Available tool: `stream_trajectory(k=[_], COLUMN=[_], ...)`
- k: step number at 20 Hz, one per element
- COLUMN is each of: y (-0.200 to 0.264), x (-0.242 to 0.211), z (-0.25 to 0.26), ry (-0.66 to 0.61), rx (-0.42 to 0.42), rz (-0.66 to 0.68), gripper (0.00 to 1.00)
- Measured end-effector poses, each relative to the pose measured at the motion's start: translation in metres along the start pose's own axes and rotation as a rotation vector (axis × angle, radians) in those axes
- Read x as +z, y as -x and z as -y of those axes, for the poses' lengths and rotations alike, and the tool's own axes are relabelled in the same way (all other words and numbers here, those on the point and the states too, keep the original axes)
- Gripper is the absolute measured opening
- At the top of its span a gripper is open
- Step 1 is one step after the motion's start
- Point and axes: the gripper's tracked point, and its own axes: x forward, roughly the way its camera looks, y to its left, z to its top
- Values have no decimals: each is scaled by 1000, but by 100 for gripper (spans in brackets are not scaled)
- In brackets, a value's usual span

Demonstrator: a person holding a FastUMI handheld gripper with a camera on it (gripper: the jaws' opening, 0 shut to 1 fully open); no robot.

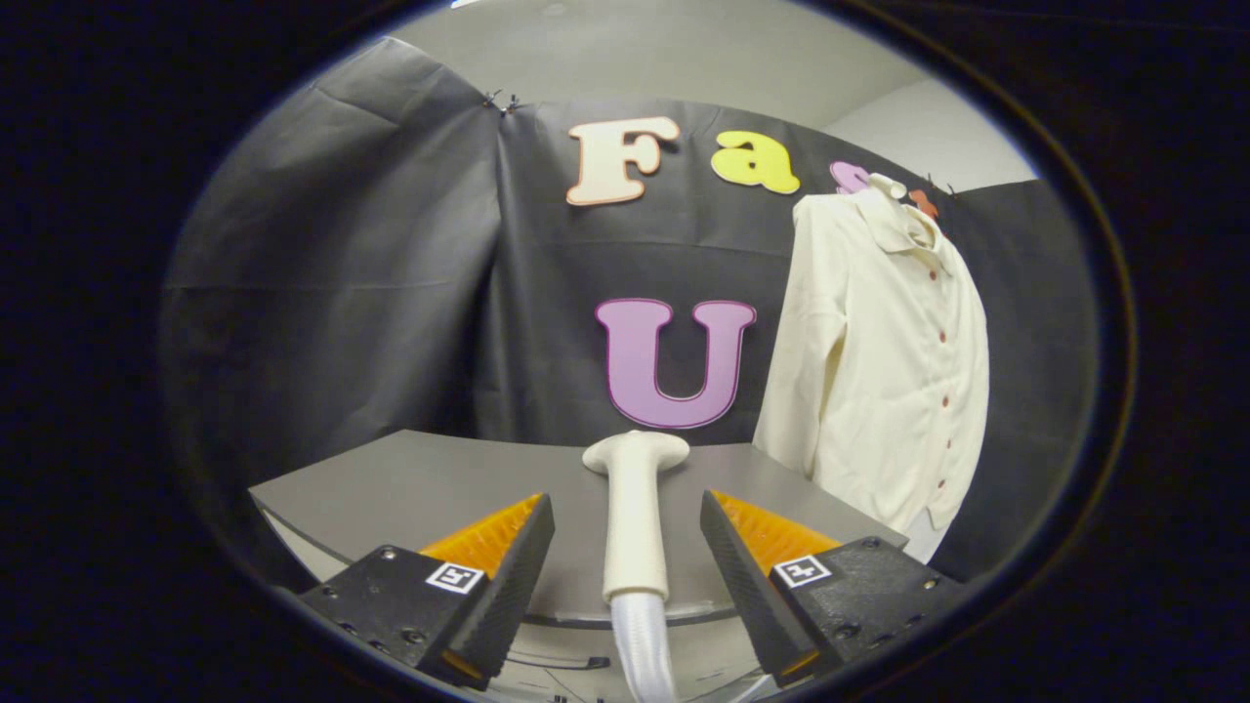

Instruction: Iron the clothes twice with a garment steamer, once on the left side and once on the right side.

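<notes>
Nearest the camera, the gripper (627,527) has its fingers spread apart, with clear space on either side of what lies between them; nothing is clamped.

Between the fingers runs the steamer (635,517), lying on the table (410,478). Its long axis points straight ahead along the fingers: the hose (645,644) end is closest, passing off the near edge of the table, and the flared head sits beyond the fingertips toward the table's far edge. The handle shaft is roughly centred in the gap (perhaps a shade nearer the right finger), touching neither finger as far as can be told.

Judgement: the handle is already aligned for a grasp, so closing on it calls for little or no sideways correction; whether the fingers are low enough to catch the shaft cannot be told.

Shirt (884,361): hanging upright against the booth wall, beyond the table's far right corner, well apart from the steamer and to the right of the gripper. Neither side appears to have been steamed yet, since the steamer is not yet held.
</notes>
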Motion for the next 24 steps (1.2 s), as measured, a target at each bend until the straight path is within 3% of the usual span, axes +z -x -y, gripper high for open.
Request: stream_trajectory(k=[5,14,16,20,24], y=[-28,-50,-50,-48,-44], x=[-12,-38,-39,-40,-35], z=[-3,7,7,0,3], ry=[8,-18,-64,-156,-87], rx=[-18,-89,-59,11,17], rz=[-54,-142,-142,-152,-123], gripper=[90,64,52,40,39])
